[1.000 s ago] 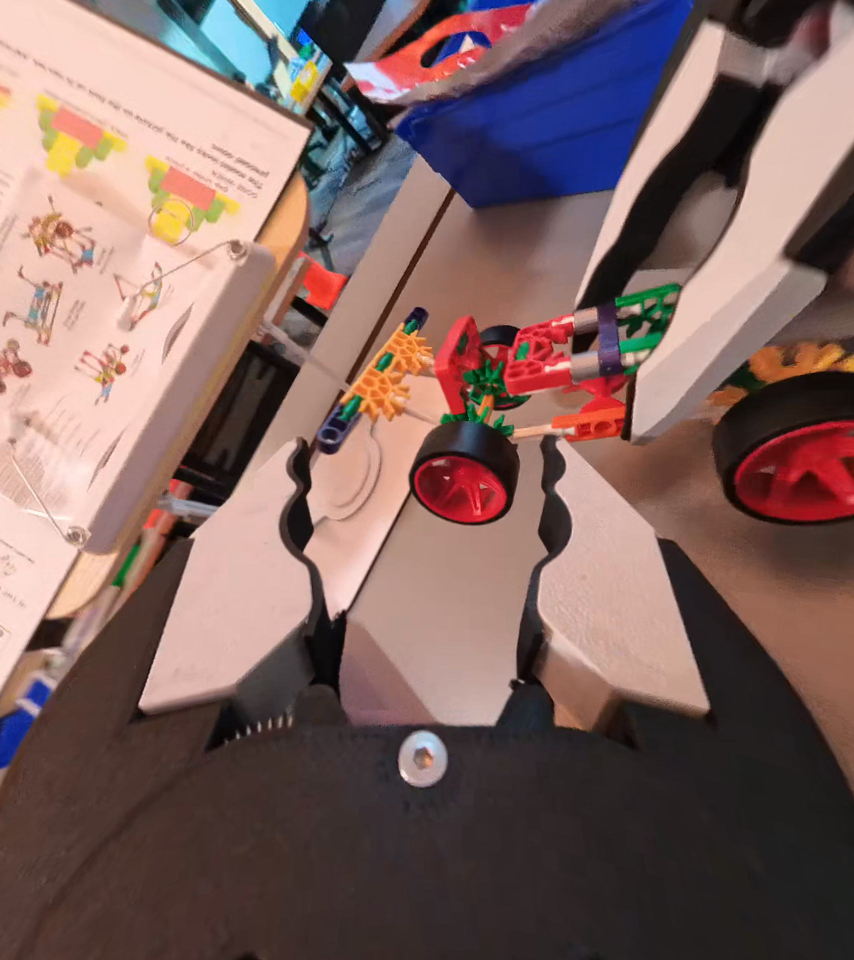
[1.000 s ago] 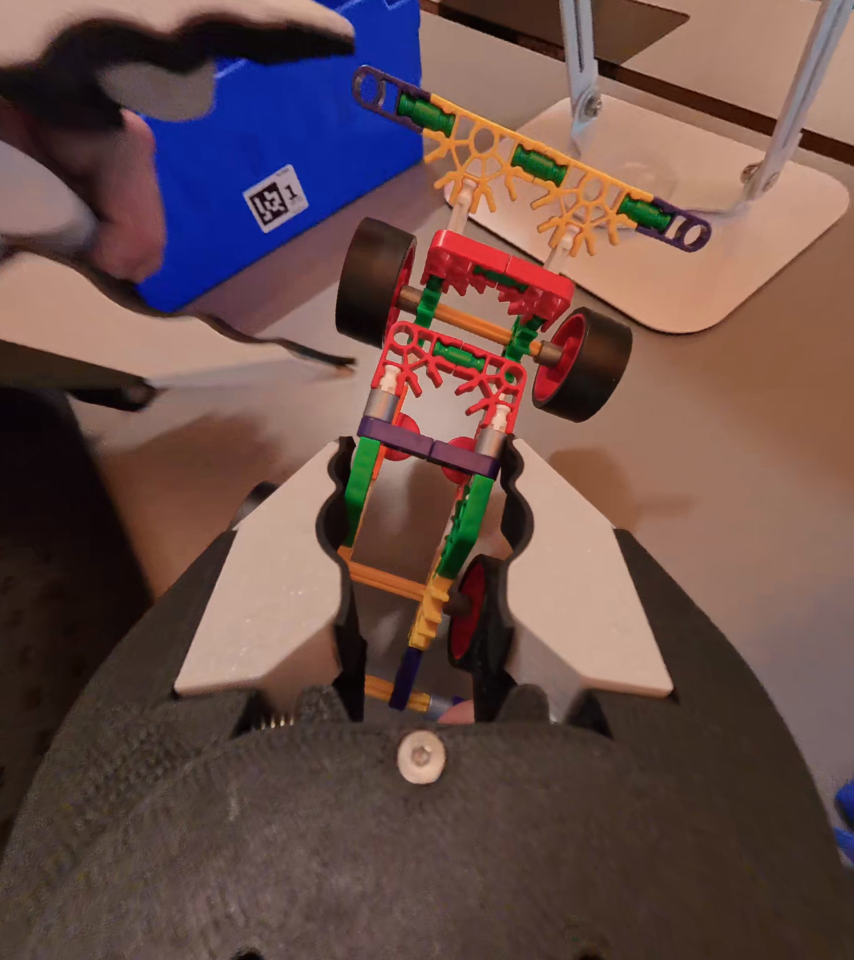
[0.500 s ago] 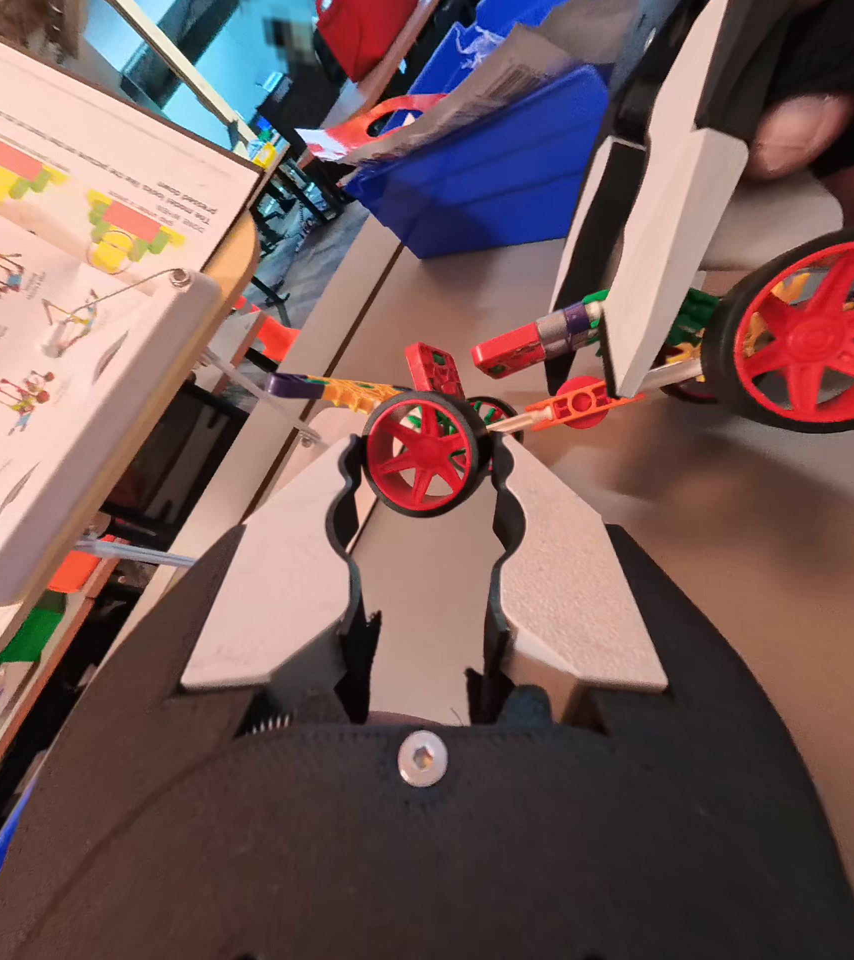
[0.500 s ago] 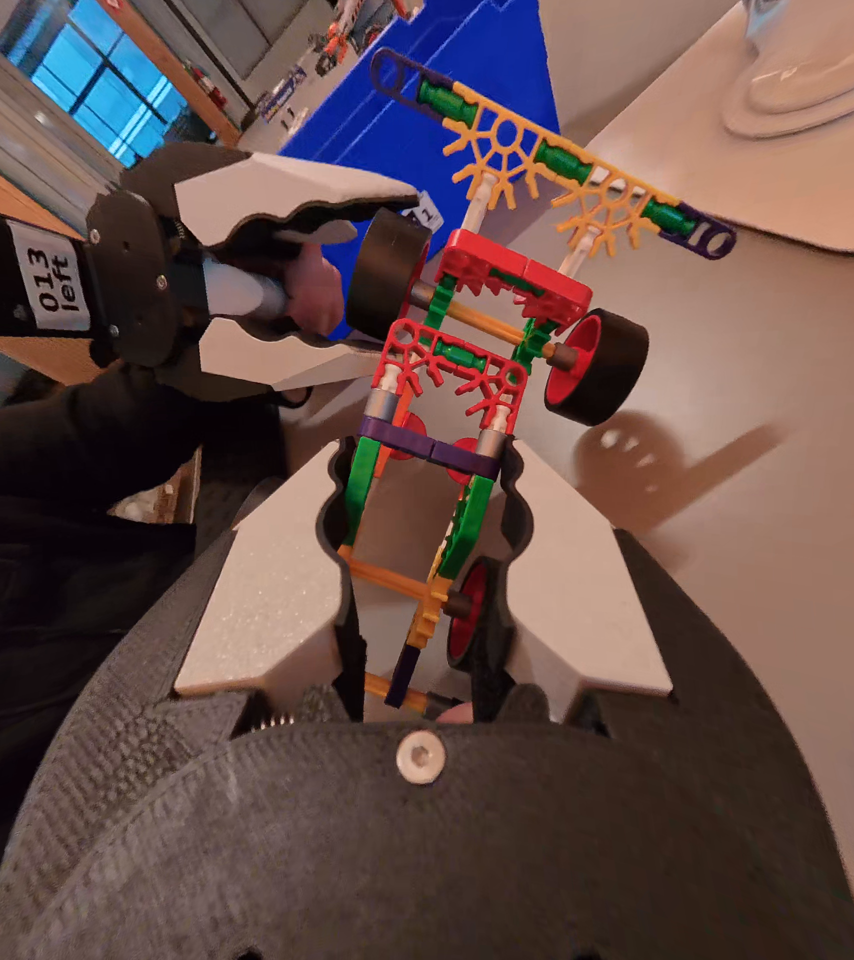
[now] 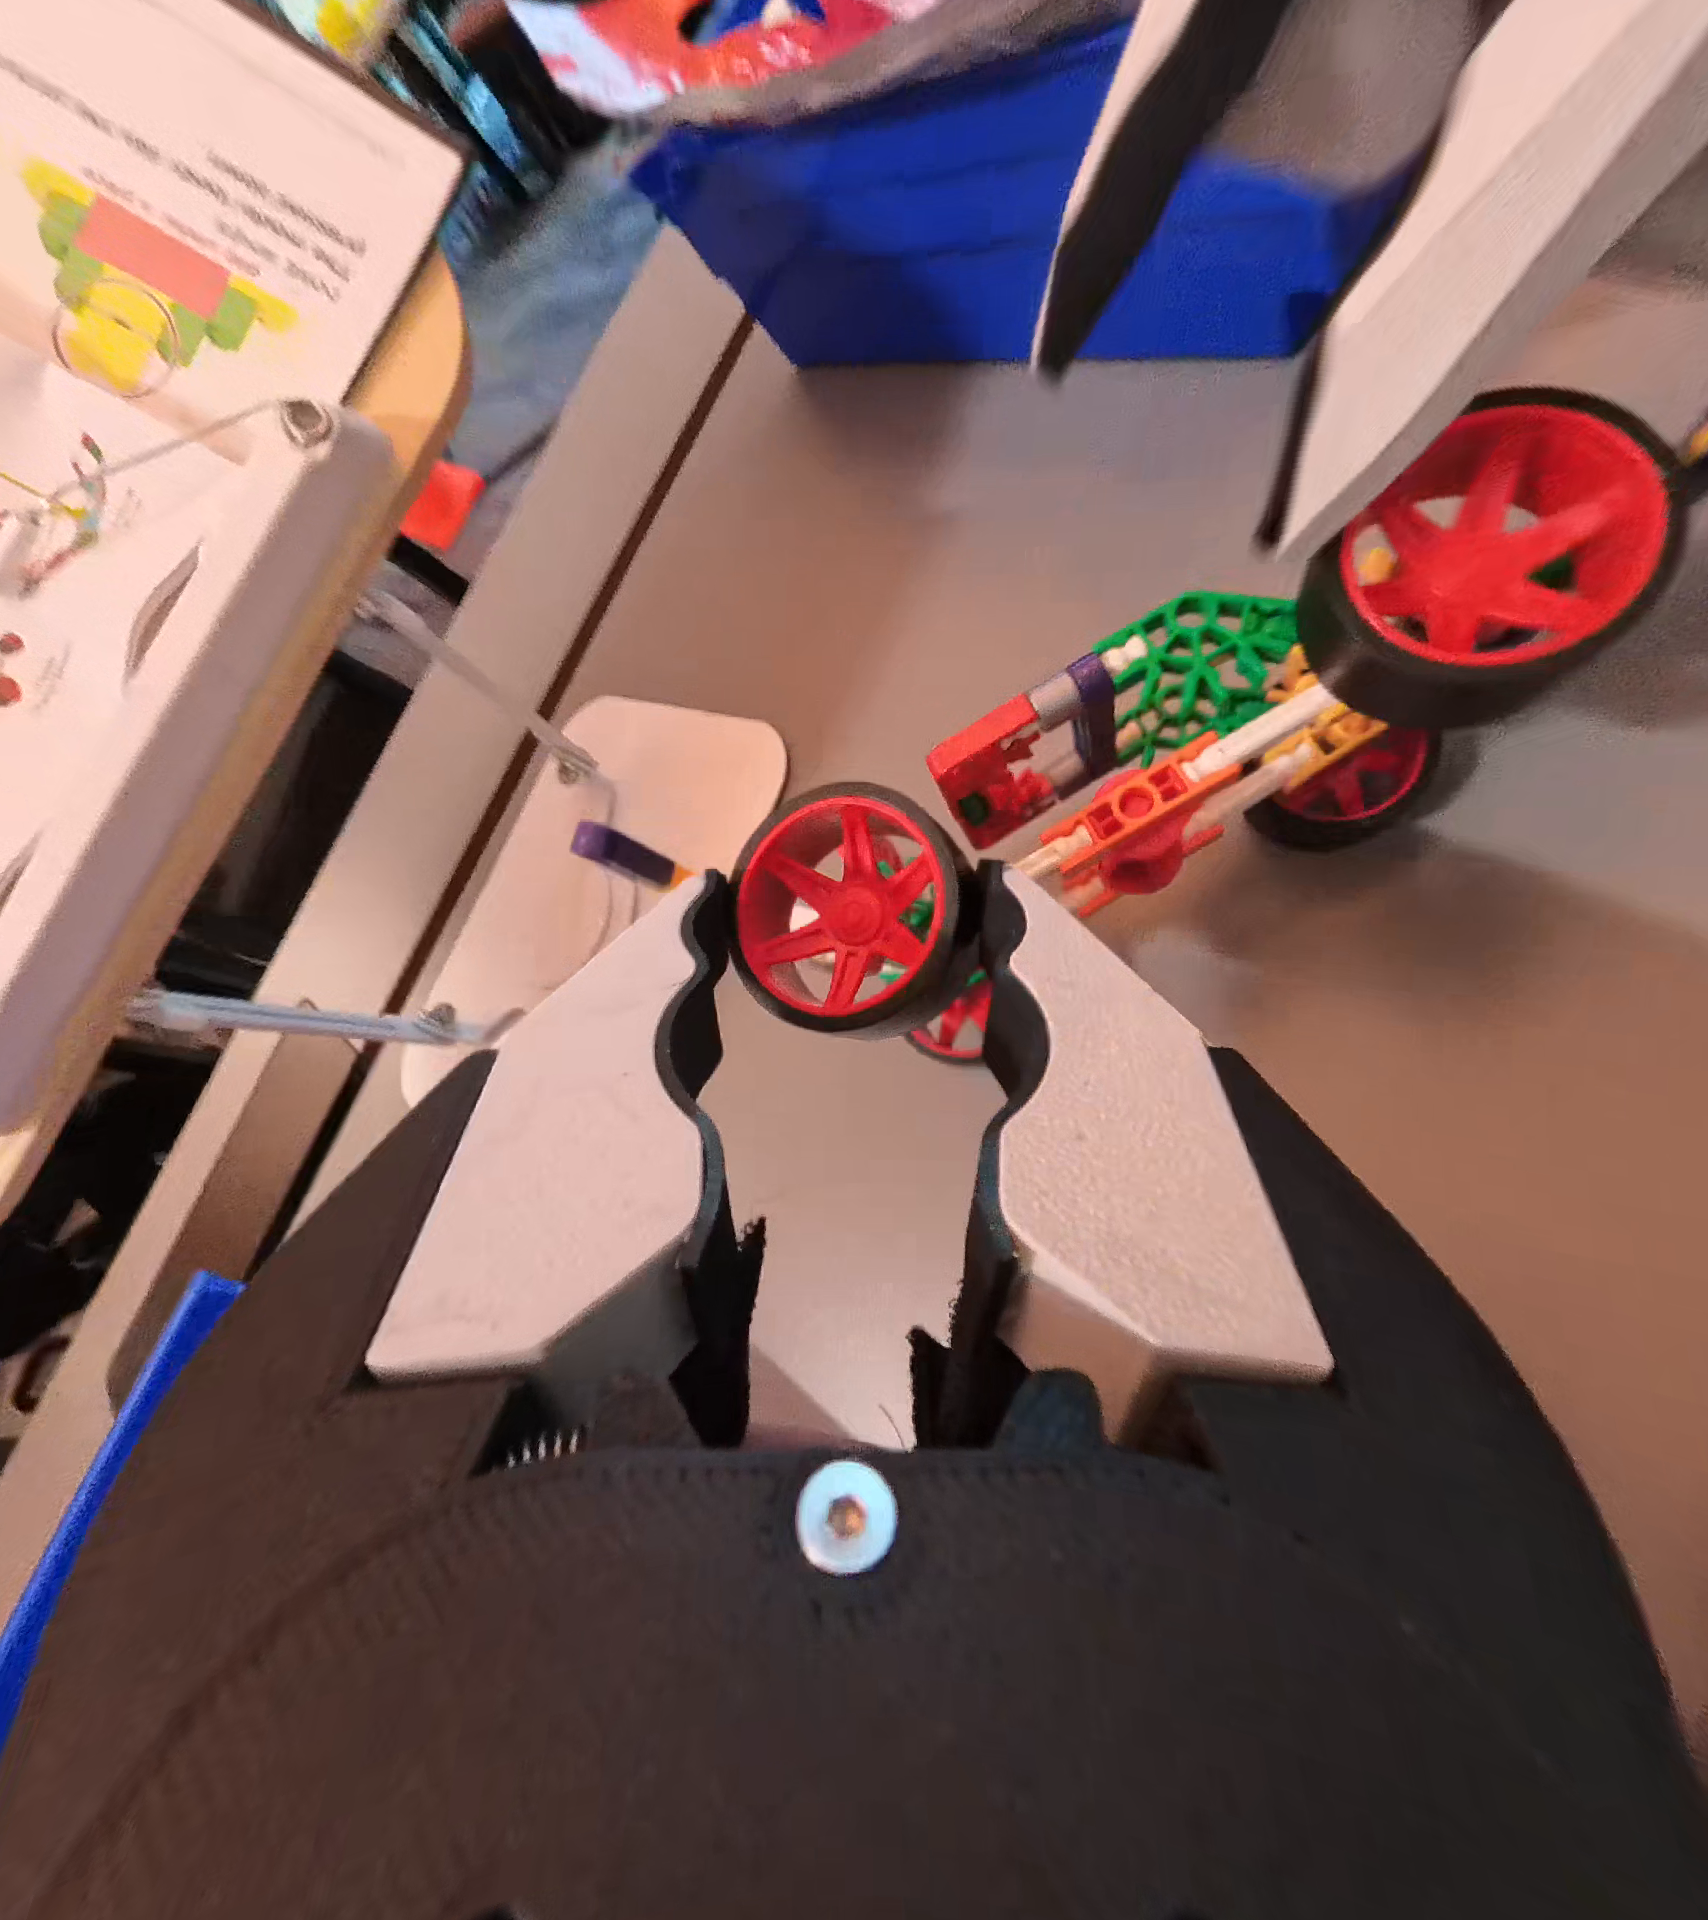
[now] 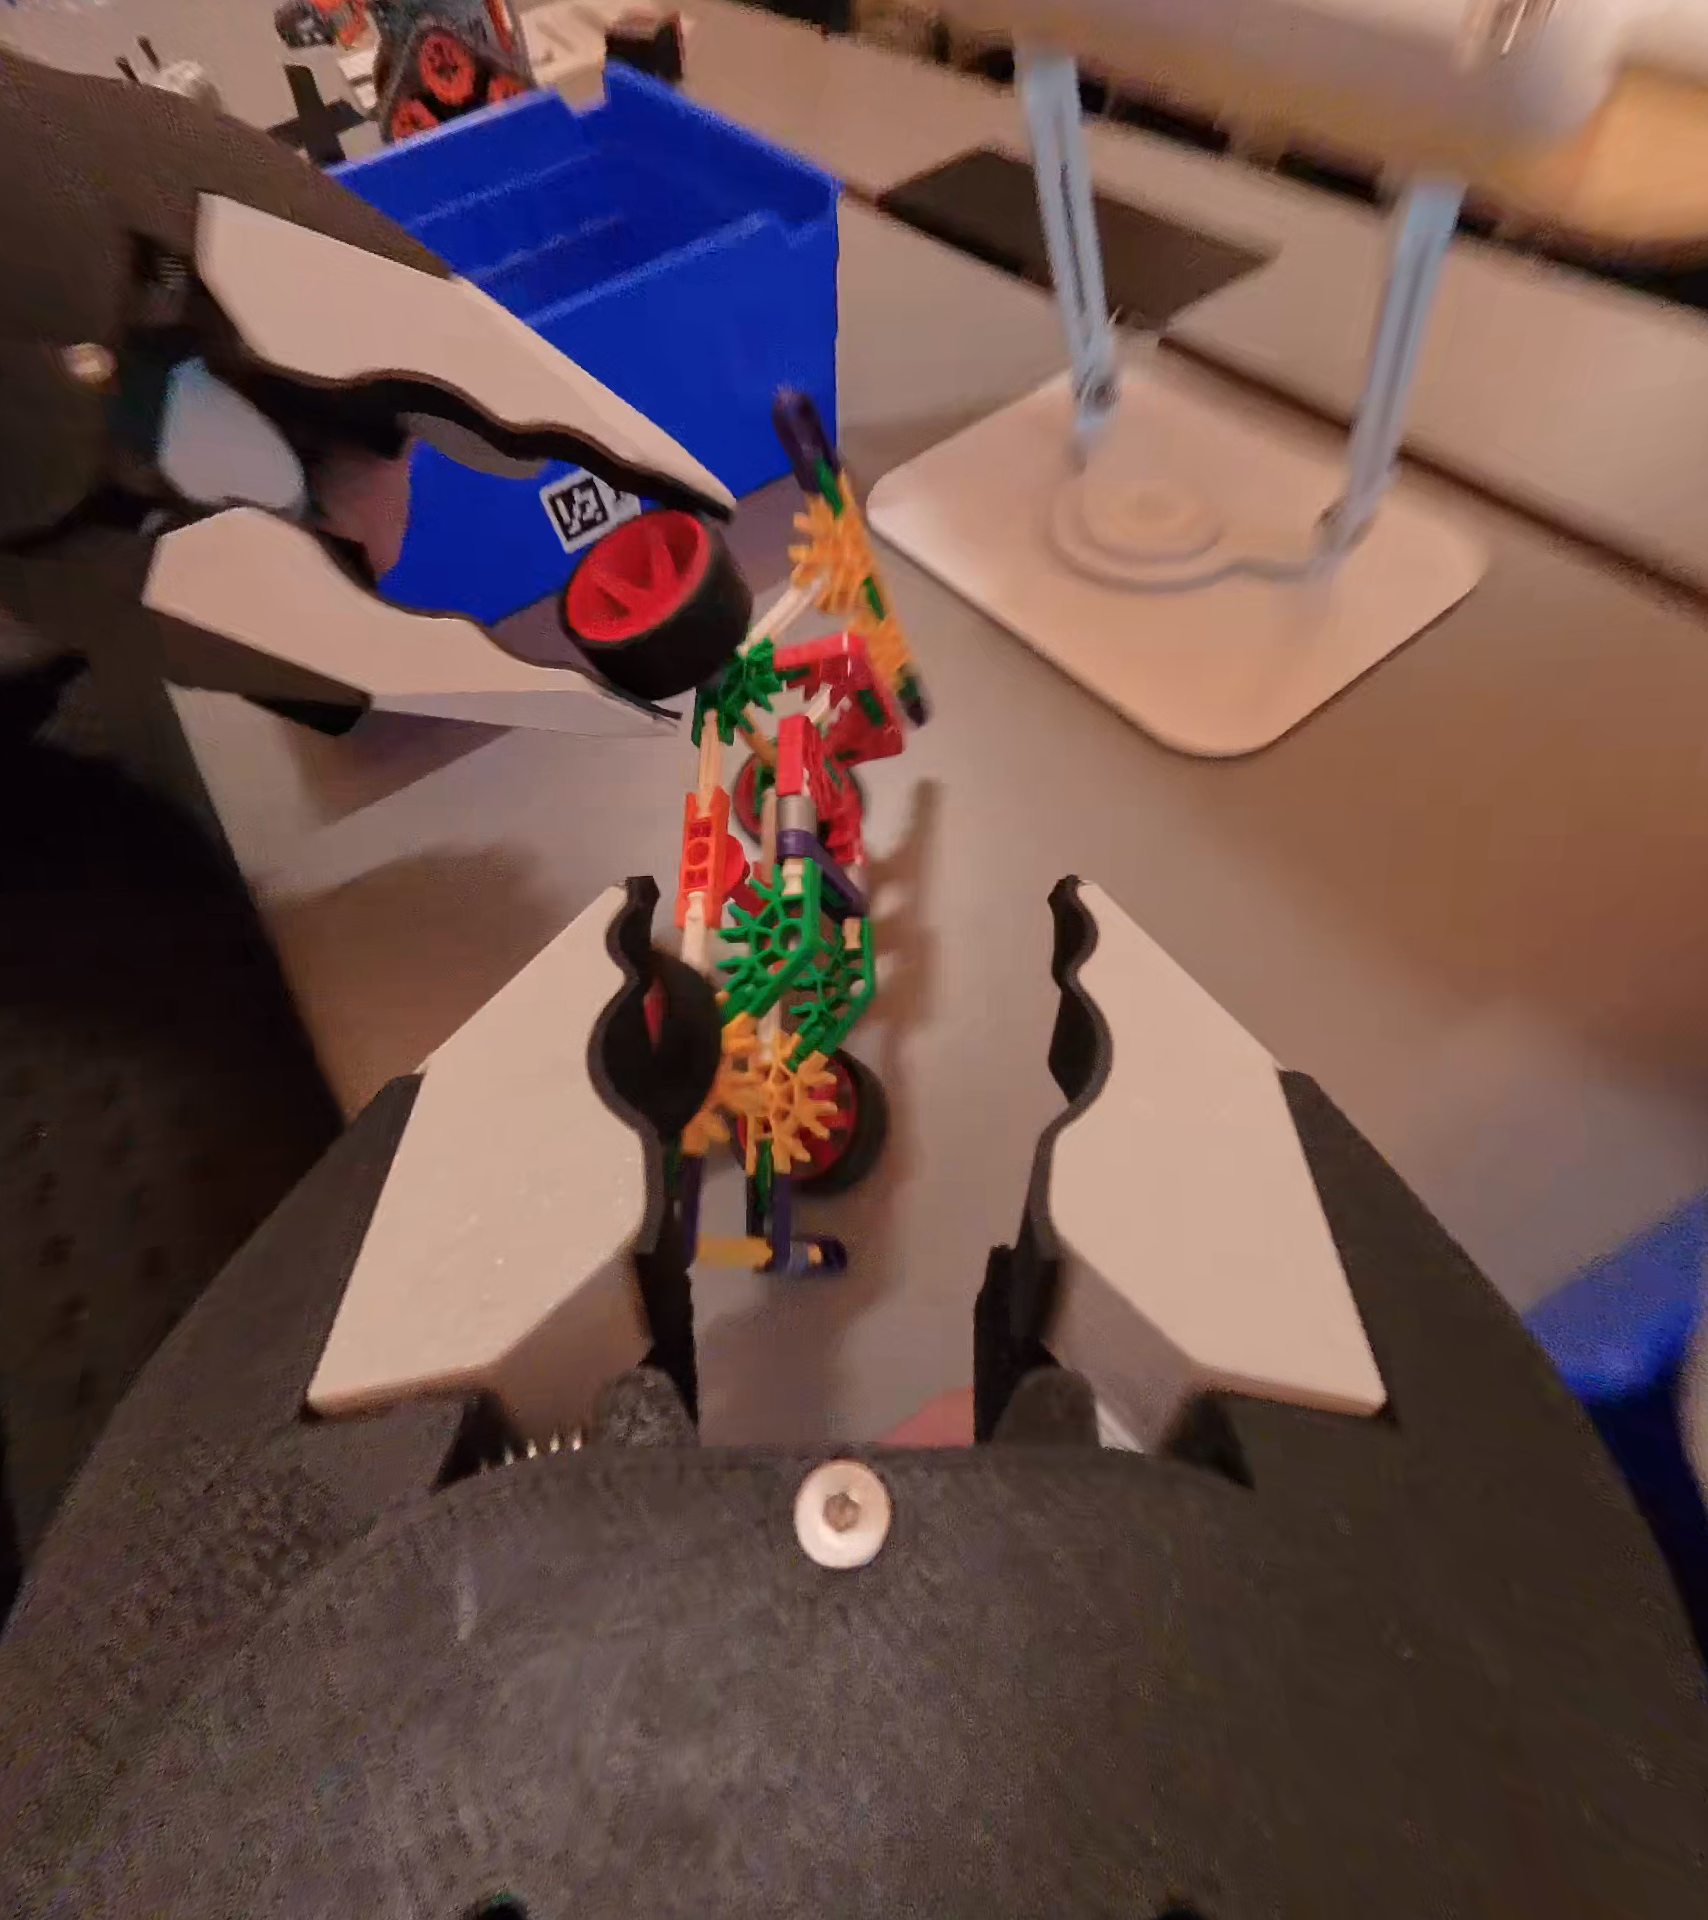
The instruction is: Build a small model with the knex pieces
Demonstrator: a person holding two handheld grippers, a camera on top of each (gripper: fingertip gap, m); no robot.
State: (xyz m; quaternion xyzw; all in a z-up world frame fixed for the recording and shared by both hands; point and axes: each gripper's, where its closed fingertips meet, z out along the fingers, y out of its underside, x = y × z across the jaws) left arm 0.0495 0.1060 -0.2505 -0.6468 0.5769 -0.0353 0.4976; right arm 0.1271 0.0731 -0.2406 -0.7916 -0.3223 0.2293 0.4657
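Observation:
A toy car [image 6: 788,935] built of green, red, orange and yellow rods and connectors is tilted on its side over the grey table [image 6: 1245,935]. My left gripper [image 5: 845,904] is shut on one front wheel [image 5: 845,914], a red hub in a black tyre. The same grip shows in the right wrist view [image 6: 647,608]. My right gripper [image 6: 850,904] is open around the car's rear. Its left finger [image 6: 517,1143] touches a rear wheel [image 6: 658,1044]; the right finger stands apart. The lower wheels [image 6: 819,1127] are at the table.
A blue bin [image 6: 642,270] stands behind the car, and another blue bin [image 6: 1639,1320] is at the right edge. A white stand base [image 6: 1182,582] with thin legs holds a board with an illustrated sheet [image 5: 102,416]. The table's left edge [image 5: 538,623] is near.
My right gripper has opened and let go of the car's body. My left gripper has closed on the front wheel. The car has turned onto its side.

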